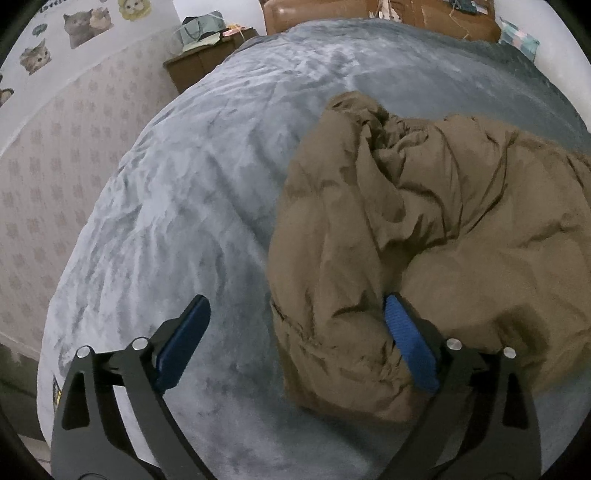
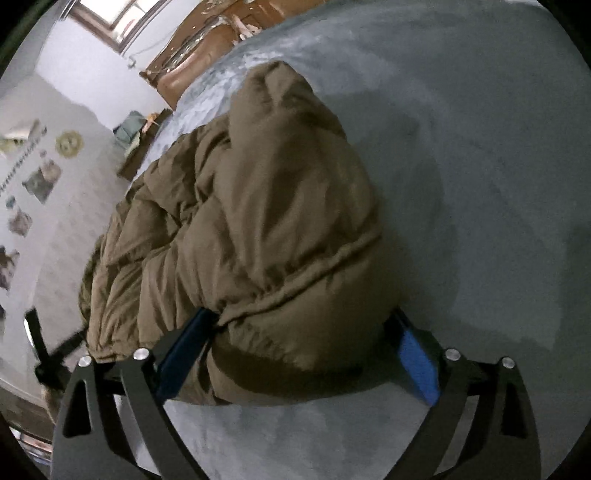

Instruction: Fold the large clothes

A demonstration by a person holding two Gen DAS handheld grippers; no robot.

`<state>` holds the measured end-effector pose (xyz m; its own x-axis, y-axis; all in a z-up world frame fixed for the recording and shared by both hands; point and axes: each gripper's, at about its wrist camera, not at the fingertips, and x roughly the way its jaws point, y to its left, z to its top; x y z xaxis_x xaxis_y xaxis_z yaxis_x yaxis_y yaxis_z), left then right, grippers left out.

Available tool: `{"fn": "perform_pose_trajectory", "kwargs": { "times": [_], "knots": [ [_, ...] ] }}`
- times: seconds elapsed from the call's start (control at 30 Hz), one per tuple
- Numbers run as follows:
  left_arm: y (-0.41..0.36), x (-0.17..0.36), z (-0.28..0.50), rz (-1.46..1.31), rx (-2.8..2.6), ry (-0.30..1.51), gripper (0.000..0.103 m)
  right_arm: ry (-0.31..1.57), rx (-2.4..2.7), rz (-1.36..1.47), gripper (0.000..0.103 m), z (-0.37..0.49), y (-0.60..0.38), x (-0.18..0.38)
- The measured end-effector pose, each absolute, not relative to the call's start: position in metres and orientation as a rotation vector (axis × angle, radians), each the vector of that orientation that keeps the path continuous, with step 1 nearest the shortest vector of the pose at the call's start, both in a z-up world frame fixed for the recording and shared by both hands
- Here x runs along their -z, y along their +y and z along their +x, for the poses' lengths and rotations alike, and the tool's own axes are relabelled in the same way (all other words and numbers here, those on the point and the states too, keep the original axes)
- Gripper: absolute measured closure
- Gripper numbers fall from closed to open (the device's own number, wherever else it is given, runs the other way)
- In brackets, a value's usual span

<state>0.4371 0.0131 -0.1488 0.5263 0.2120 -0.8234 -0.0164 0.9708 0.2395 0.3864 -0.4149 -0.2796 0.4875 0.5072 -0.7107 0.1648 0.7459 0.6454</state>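
On the grey-blue blanket (image 1: pixel 192 206) that covers the bed, we see the brown padded jacket (image 1: pixel 424 229) lying in a rumpled, puffy heap, with 1 narrow end reaching toward the brown headboard (image 1: pixel 314 14). Seen from our left wrist, it fills the right half of the bed, while the left half is bare blanket.

Our left gripper (image 1: pixel 295 332) stands released, its jaws spread wide. Its left blue pad (image 1: pixel 181 343) hangs over bare blanket, and its right blue pad sits against the near edge of the jacket, with a lobe of the fabric lying between the 2 fingers. The pads do not press on it.

Our right gripper (image 2: pixel 301 350) is also spread wide, straddling the near bulging end of the jacket (image 2: pixel 258 229). Fabric bulges between its 2 pads and brushes the left one; we see no squeeze.

Beyond the bed, a wall (image 1: pixel 55 166) carries cat stickers (image 1: pixel 85 22), and a small wooden nightstand (image 1: pixel 195 62) holds a pale green bag (image 1: pixel 199 29).
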Motion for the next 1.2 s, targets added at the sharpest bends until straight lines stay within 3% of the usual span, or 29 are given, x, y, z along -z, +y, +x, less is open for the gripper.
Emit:
{"fn": "perform_pose_trajectory", "kwargs": {
  "times": [0.27,0.4,0.73,1.1,1.2],
  "knots": [
    [0.032,0.148,0.443,0.156,-0.111,1.027,0.003,1.081,-0.308,0.643,0.007,0.409,-0.379,0.284],
    [0.047,0.156,0.438,0.078,-0.074,1.044,0.003,1.090,-0.323,0.570,0.012,0.424,-0.363,0.275],
    [0.089,0.198,0.450,-0.279,0.128,1.151,0.003,1.113,-0.321,0.505,0.014,0.438,-0.338,0.267],
    [0.072,0.227,0.437,-0.412,0.267,1.179,0.003,1.117,-0.331,0.536,0.014,0.434,-0.355,0.281],
    [0.050,0.230,0.437,-0.335,0.262,1.195,0.003,1.116,-0.328,0.554,0.013,0.435,-0.359,0.285]
  ]
}}
